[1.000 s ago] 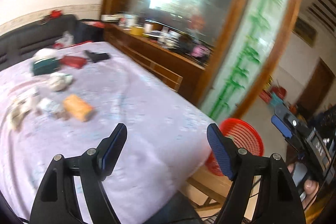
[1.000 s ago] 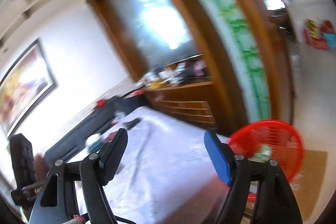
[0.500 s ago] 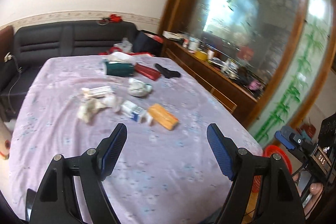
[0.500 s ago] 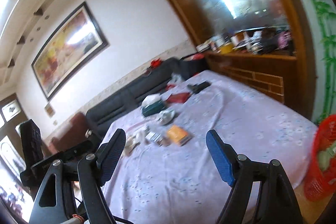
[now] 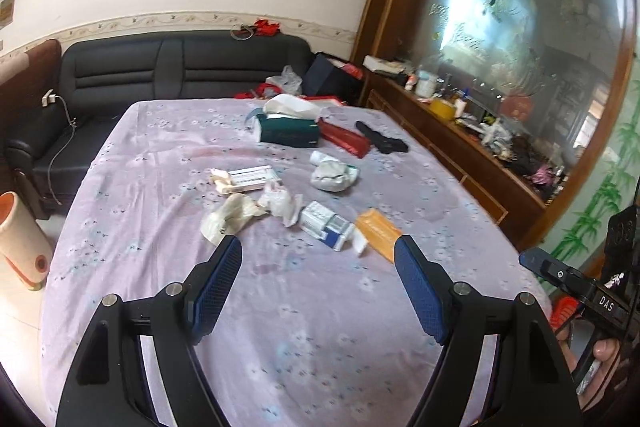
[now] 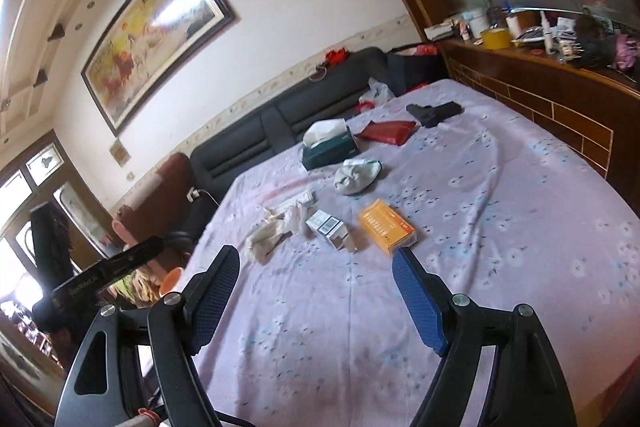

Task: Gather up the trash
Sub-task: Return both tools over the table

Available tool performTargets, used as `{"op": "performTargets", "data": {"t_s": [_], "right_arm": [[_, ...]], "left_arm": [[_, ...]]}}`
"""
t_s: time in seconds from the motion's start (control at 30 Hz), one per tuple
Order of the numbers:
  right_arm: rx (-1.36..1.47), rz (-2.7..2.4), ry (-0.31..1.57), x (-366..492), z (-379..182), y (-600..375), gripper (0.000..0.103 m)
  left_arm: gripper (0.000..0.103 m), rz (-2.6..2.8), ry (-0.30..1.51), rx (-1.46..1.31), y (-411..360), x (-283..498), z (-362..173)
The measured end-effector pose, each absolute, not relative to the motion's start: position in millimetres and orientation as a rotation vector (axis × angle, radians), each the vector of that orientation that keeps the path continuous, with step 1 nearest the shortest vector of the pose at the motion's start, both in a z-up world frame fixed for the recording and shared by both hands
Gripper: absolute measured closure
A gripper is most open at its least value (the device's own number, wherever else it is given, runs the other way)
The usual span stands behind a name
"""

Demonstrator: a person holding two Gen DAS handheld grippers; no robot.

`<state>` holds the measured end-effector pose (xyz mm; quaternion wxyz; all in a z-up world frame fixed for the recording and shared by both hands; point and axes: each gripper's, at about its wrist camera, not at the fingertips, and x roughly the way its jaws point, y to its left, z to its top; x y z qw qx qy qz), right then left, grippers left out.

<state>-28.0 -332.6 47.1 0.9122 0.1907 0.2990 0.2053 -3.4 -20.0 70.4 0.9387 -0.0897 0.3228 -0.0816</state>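
Note:
Trash lies in a loose cluster on the lilac tablecloth [image 5: 312, 327]: an orange box [image 5: 378, 233] [image 6: 386, 225], a blue-white carton [image 5: 326, 225] [image 6: 327, 227], crumpled paper wads [image 5: 230, 217] [image 6: 268, 233], a flat white box [image 5: 250, 178] and a scrunched pale bag [image 5: 334, 174] [image 6: 356, 175]. My left gripper [image 5: 318, 273] hangs open over the near cloth, short of the cluster, nothing between its blue pads. My right gripper [image 6: 316, 283] is open too, empty, just short of the orange box. Each view shows the other gripper at its edge.
Farther back on the table are a green tissue box [image 5: 290, 133], a red pouch [image 5: 344, 139] and a black item [image 5: 382, 141]. A black sofa [image 5: 160, 71] stands behind, a cluttered wooden sideboard [image 5: 472, 147] at the right, a cream bin [image 5: 18, 239] on the floor left.
Both views have swung away from the red basket and glass partition onto the table. The trash cluster now sits centred ahead of both open grippers, closer than half a second ago.

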Motion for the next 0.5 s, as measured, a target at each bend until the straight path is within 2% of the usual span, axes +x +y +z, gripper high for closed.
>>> {"op": "performTargets", "data": {"t_s": [0.17, 0.5], "right_arm": [[0.376, 0.450, 0.668, 22.9, 25.7, -323.2, 0.016], [0.304, 0.508, 0.858, 133.4, -43.3, -304.3, 0.016]], "left_arm": [[0.026, -0.108, 0.719, -0.139, -13.5, 42.1, 49.3], [0.026, -0.053, 0.888, -0.150, 6.8, 141.8, -14.0]]}}
